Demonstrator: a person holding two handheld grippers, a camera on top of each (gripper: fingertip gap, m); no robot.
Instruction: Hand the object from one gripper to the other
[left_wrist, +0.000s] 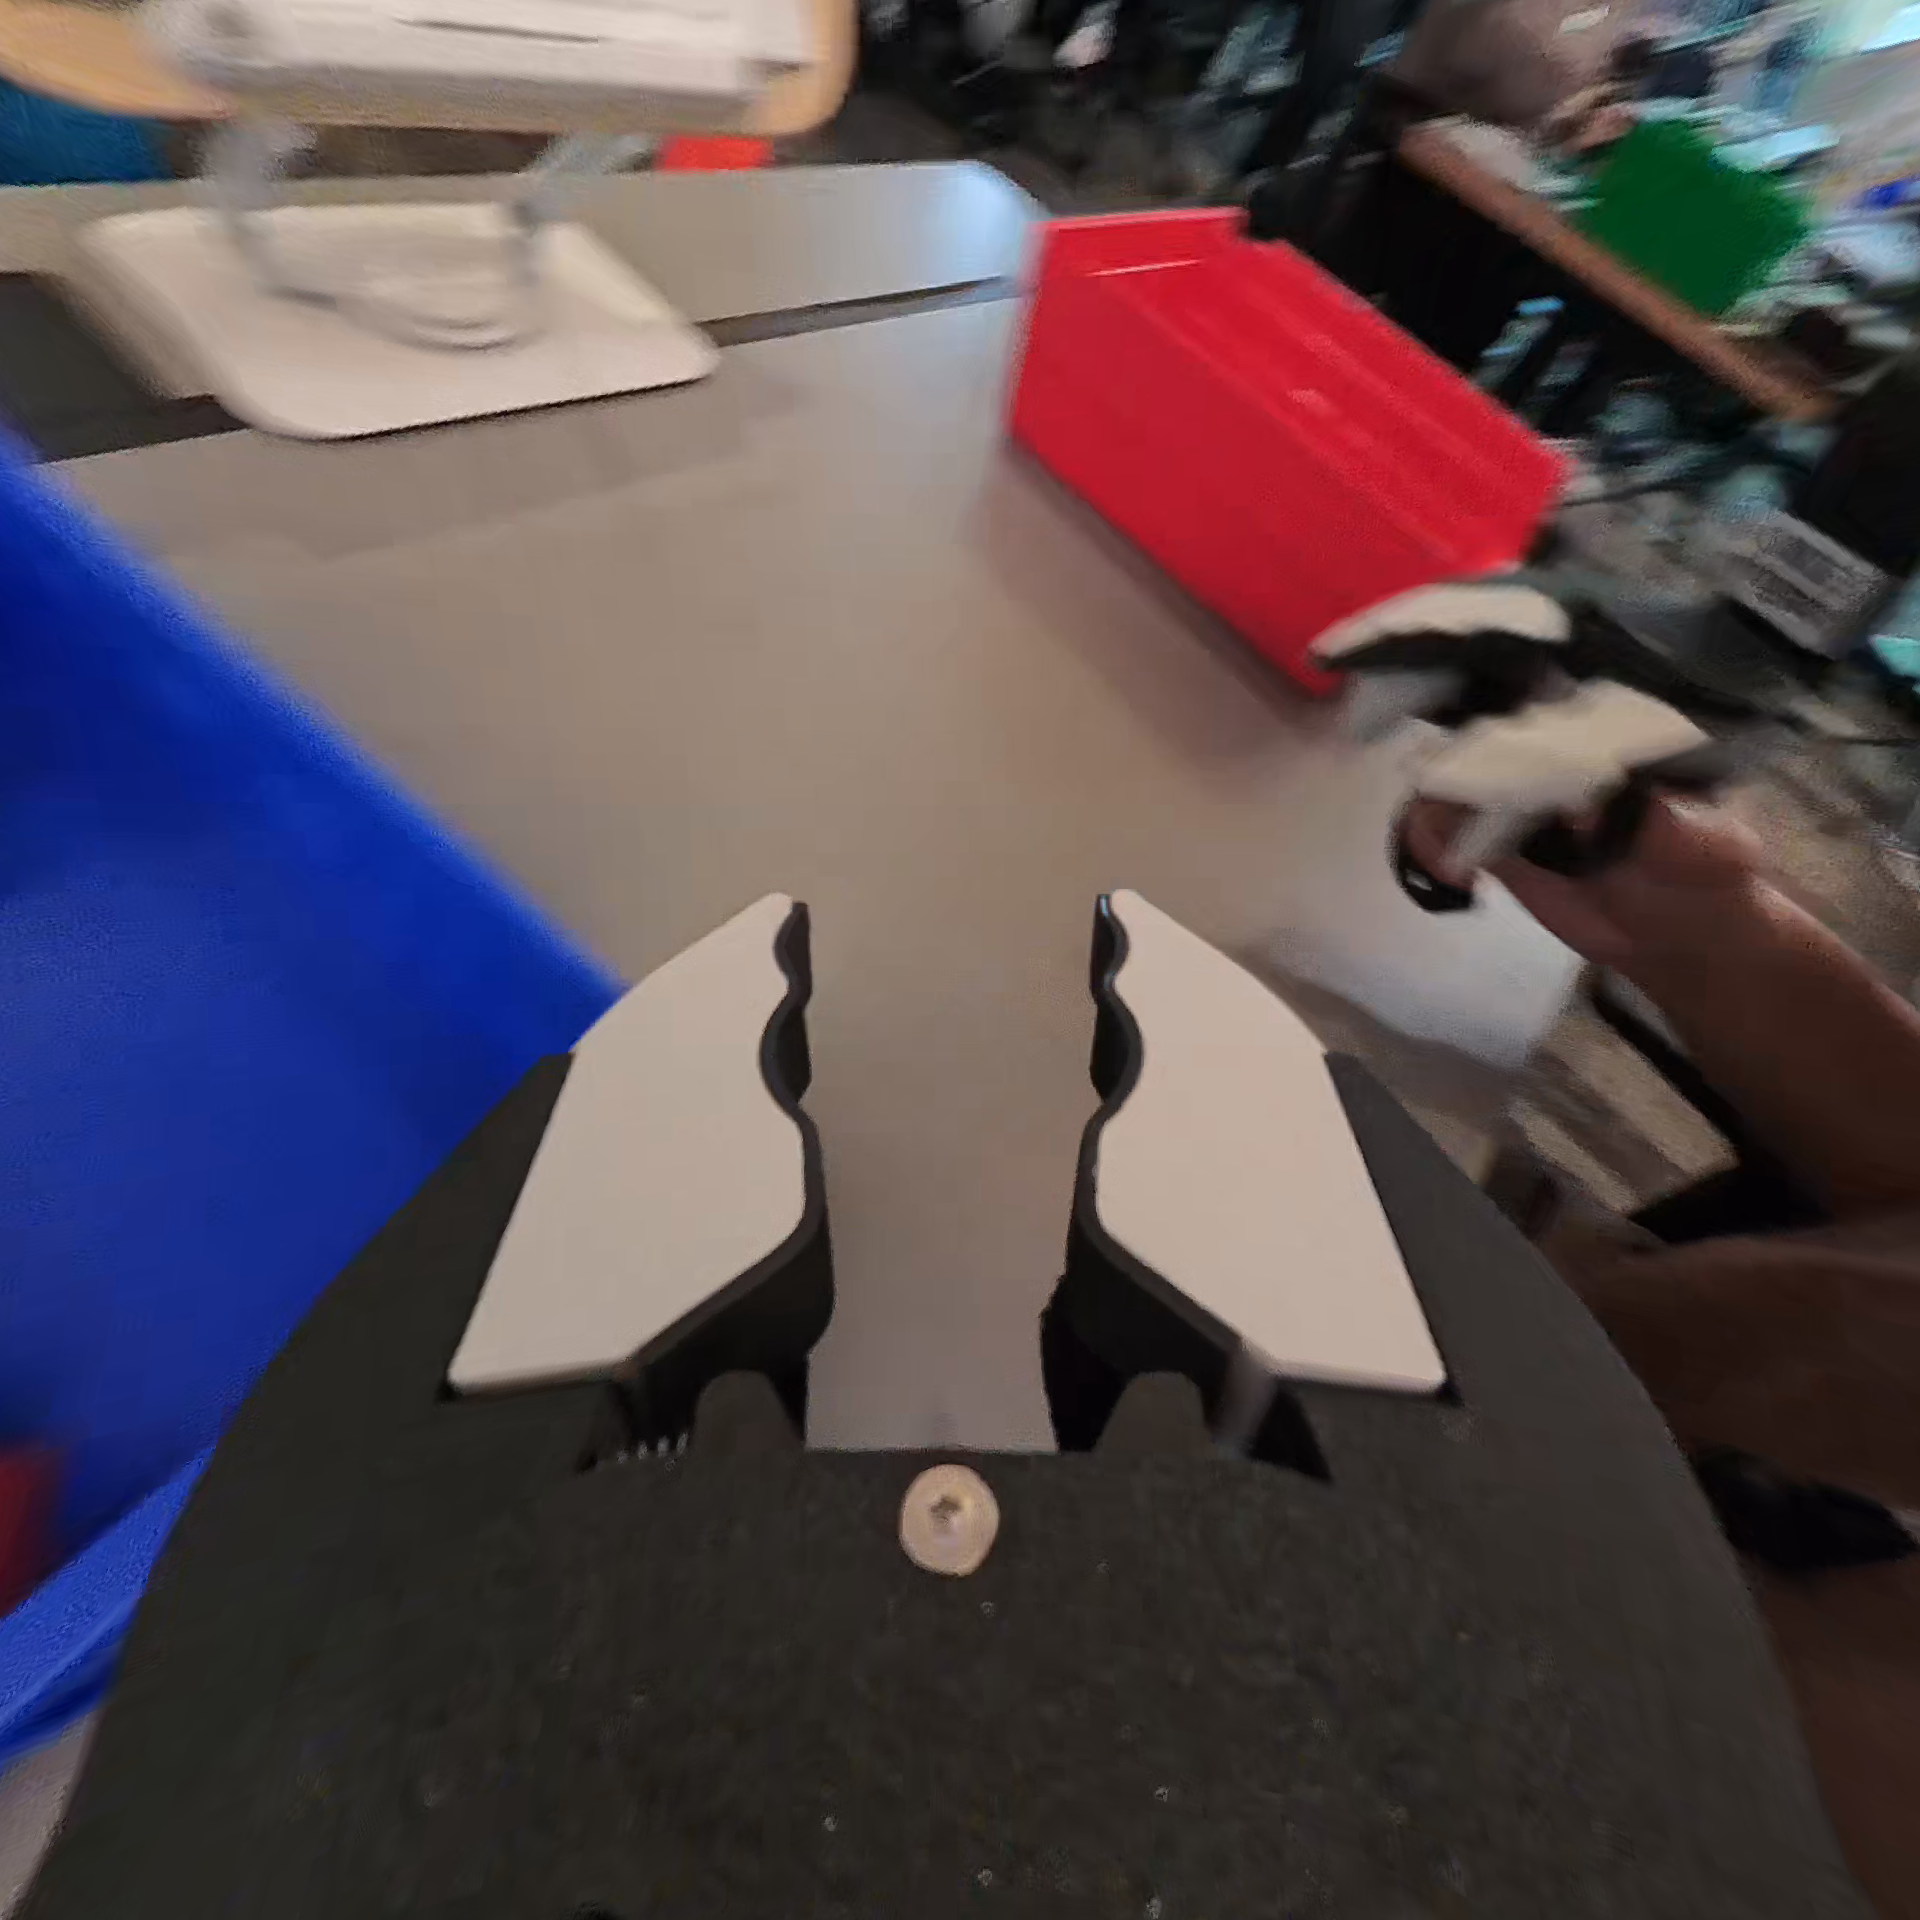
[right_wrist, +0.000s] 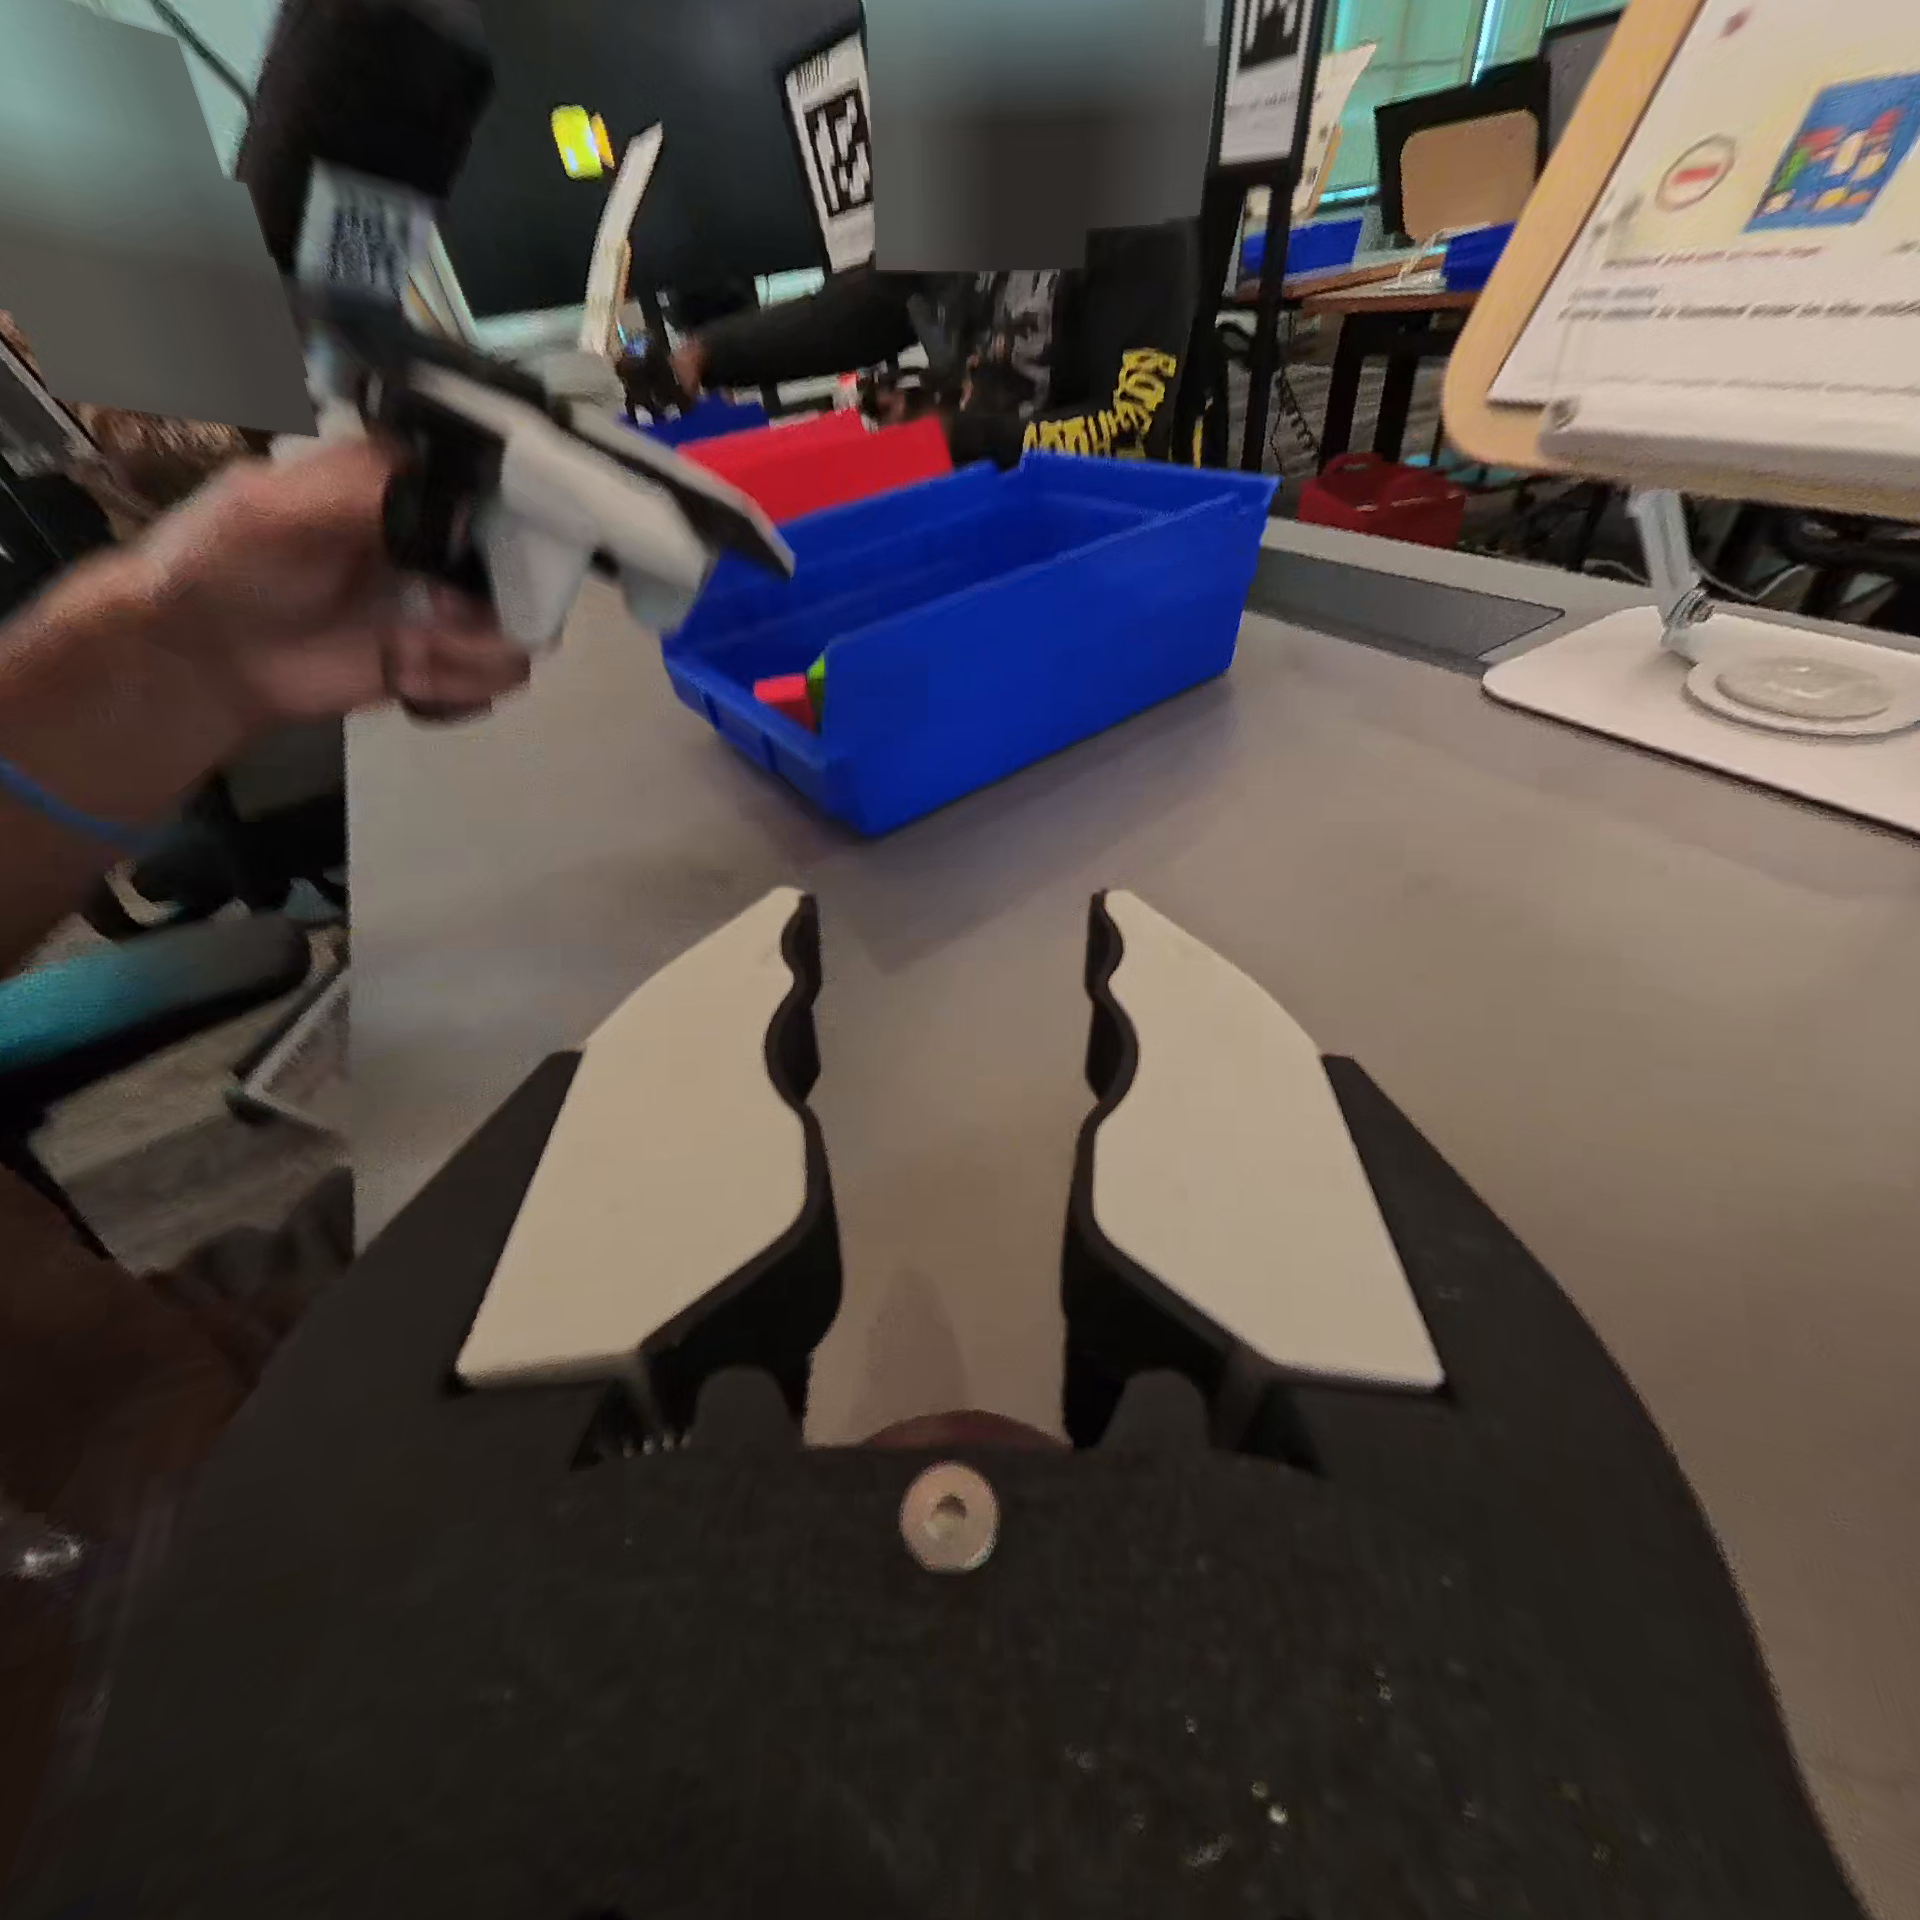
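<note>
Left wrist view: the left gripper (left_wrist: 948, 914) is hovering spread and empty over the grey table (left_wrist: 727, 644), near a red bin (left_wrist: 1247, 416).

Right wrist view: the right gripper (right_wrist: 951, 914) is gaping empty too; a red-and-green object (right_wrist: 795, 691) is lying inside the blue bin (right_wrist: 997, 665). A page with blurred writing is sitting on a stand (right_wrist: 1714, 675).

left wrist view: low over the grey worktop (left_wrist: 727, 623), facing the red bin (left_wrist: 1247, 416), blue bin (left_wrist: 208, 935) close at left | right wrist view: low over the same worktop, facing the blue bin | shared: worktop, blue bin, white stand (right_wrist: 1714, 717)
</note>
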